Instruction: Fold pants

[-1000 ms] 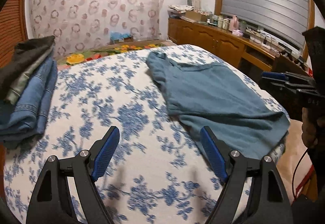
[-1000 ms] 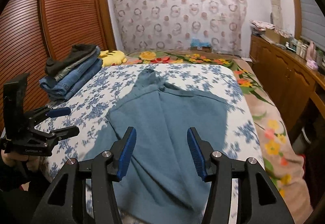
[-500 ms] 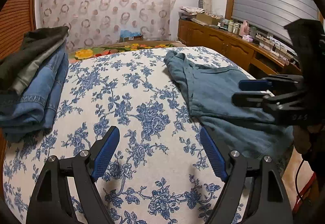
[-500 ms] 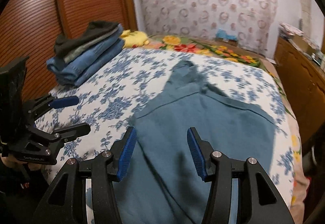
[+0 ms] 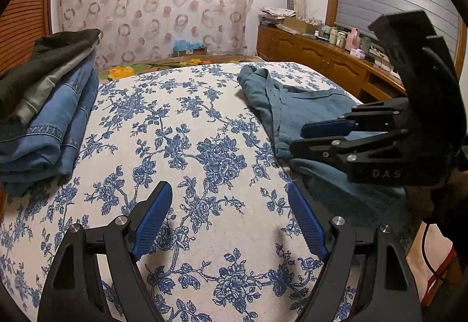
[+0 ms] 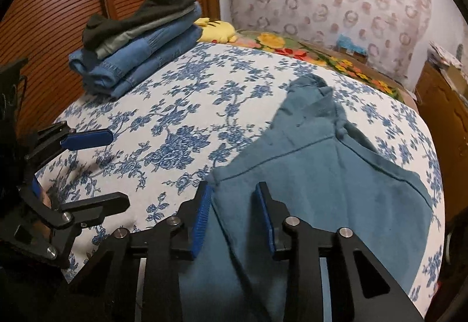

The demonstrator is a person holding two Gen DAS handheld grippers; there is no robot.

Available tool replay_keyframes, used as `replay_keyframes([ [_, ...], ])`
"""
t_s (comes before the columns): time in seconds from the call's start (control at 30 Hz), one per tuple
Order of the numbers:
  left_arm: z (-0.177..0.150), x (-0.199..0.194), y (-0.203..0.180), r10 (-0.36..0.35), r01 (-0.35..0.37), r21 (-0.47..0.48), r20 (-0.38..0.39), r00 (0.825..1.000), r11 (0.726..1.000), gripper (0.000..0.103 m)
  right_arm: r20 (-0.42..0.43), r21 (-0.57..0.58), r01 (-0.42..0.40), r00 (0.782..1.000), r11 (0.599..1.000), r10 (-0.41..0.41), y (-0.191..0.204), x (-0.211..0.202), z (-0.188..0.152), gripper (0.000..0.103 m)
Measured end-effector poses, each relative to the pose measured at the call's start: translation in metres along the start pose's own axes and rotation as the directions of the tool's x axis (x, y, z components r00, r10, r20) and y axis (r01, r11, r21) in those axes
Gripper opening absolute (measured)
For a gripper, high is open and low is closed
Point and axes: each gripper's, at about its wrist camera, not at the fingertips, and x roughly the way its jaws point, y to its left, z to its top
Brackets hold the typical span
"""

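Observation:
Teal pants (image 6: pixel 321 181) lie spread on the blue-flowered bed cover (image 6: pixel 181 129), folded lengthwise; they also show in the left wrist view (image 5: pixel 295 108). My right gripper (image 6: pixel 235 206) hovers just above the pants' near left edge, its jaws partly closed with a gap between them and no cloth held. It also shows in the left wrist view (image 5: pixel 310 135). My left gripper (image 5: pixel 228 219) is wide open and empty over bare bed cover, left of the pants. It also shows in the right wrist view (image 6: pixel 114 170).
A stack of folded jeans and dark trousers (image 5: pixel 44 105) lies at the bed's left side (image 6: pixel 137 41). A yellow plush (image 6: pixel 216 29) lies behind it. A wooden cabinet with bottles (image 5: pixel 330 59) stands to the right. A wardrobe door (image 6: pixel 58 15) is on the left.
My right gripper has moved left and down to the pants' near left edge and its jaws have narrowed. My left gripper has swung left, away from the pants.

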Motion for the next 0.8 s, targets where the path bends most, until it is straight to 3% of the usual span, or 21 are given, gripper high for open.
replay_keyframes([
  [0.07,0.000,0.000,-0.001,0.002,-0.002,0.004,0.000,1.000,1.000,0.082,-0.015,-0.010,0.007,1.000,1.000,-0.007,0.002,0.006,0.001,0.025],
  [0.13,-0.001,0.000,-0.002,0.001,-0.001,0.004,-0.002,1.000,1.000,0.082,-0.018,-0.014,0.005,1.000,1.000,-0.005,0.001,0.008,0.001,0.009],
  [0.2,-0.002,0.000,-0.002,0.000,0.000,0.004,-0.005,1.000,1.000,0.082,-0.003,-0.001,-0.017,1.000,1.000,0.017,-0.003,0.005,0.002,0.005],
  [0.53,0.001,0.004,-0.004,0.002,-0.002,0.021,-0.020,1.000,1.000,0.082,0.107,0.100,0.035,0.993,0.994,-0.045,-0.039,-0.032,0.006,0.003],
  [0.8,0.017,0.004,-0.024,-0.043,0.044,0.065,-0.017,0.999,0.997,0.082,0.077,0.154,0.107,0.990,0.982,-0.120,-0.077,-0.036,0.002,0.003],
])
